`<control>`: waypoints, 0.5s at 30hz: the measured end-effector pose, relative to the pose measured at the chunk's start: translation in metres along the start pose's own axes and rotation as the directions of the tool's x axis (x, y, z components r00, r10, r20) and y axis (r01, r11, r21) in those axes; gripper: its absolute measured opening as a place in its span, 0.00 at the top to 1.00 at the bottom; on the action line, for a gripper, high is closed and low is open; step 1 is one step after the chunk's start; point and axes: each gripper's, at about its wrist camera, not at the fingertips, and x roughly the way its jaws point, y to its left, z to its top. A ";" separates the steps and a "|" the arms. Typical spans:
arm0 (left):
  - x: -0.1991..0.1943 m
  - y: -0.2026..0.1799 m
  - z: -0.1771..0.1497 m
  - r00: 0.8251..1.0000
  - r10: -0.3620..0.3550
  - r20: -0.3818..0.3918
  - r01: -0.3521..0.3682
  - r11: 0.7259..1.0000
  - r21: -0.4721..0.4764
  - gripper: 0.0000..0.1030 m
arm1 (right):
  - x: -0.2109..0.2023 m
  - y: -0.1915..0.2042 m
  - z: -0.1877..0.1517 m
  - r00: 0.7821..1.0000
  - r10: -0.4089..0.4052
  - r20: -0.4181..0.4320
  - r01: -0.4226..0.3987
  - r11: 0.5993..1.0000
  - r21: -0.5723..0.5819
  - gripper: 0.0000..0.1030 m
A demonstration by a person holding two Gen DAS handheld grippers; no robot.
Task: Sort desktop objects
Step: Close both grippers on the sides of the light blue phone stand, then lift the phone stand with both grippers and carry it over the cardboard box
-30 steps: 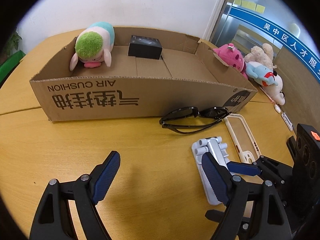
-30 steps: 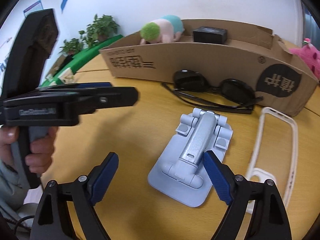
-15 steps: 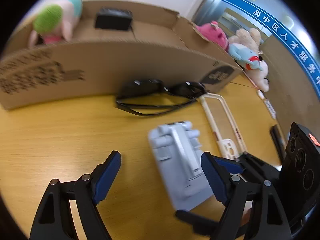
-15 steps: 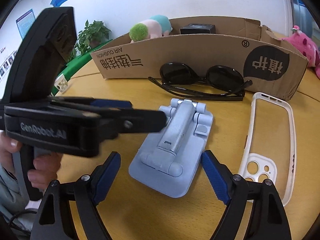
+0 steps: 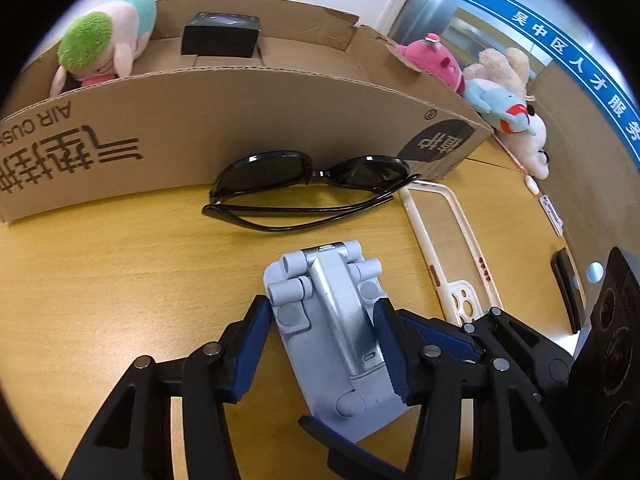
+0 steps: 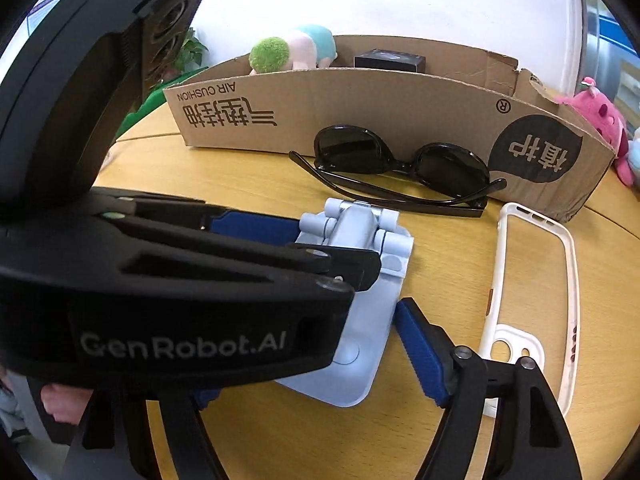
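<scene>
A pale blue folding phone stand (image 5: 332, 328) lies flat on the wooden table. My left gripper (image 5: 320, 344) is shut on the phone stand, its blue pads against both sides. In the right wrist view the stand (image 6: 360, 280) lies under the left gripper's black body, and my right gripper (image 6: 316, 364) is closed in around the stand's near end, its left pad hidden. Black sunglasses (image 5: 308, 188) lie just beyond the stand, against the cardboard box (image 5: 240, 120). A white phone case (image 5: 448, 248) lies to the right.
The box holds a green-haired plush (image 5: 100, 48) and a black box (image 5: 220, 34). Pink, blue and beige plush toys (image 5: 480, 84) sit beyond the box's right end. A dark flat item (image 5: 566, 288) lies at the table's right edge.
My left gripper has moved in over the phone stand and closed on it. My right gripper has narrowed around the stand's near end.
</scene>
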 end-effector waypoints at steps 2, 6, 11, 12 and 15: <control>-0.001 0.002 -0.001 1.000 0.003 -0.003 -0.003 1.000 -0.006 0.50 | -0.002 -0.002 -0.002 1.000 0.011 0.007 -0.012 1.000 0.014 0.31; -0.003 0.004 -0.003 1.000 0.011 0.007 -0.011 1.000 -0.021 0.50 | -0.007 -0.012 -0.004 0.998 0.058 0.025 -0.060 0.996 0.068 0.40; -0.006 0.007 -0.005 1.000 0.026 0.012 -0.025 0.999 -0.028 0.51 | -0.007 -0.007 -0.004 0.998 0.062 0.021 -0.063 0.996 0.057 0.40; -0.007 0.007 -0.006 1.000 0.028 0.014 -0.028 0.999 -0.029 0.51 | -0.006 -0.006 -0.004 0.998 0.064 0.020 -0.066 0.996 0.058 0.41; -0.012 0.007 -0.007 0.999 0.028 0.028 -0.027 0.999 -0.031 0.52 | -0.007 -0.005 -0.004 0.997 0.080 0.021 -0.081 0.994 0.068 0.41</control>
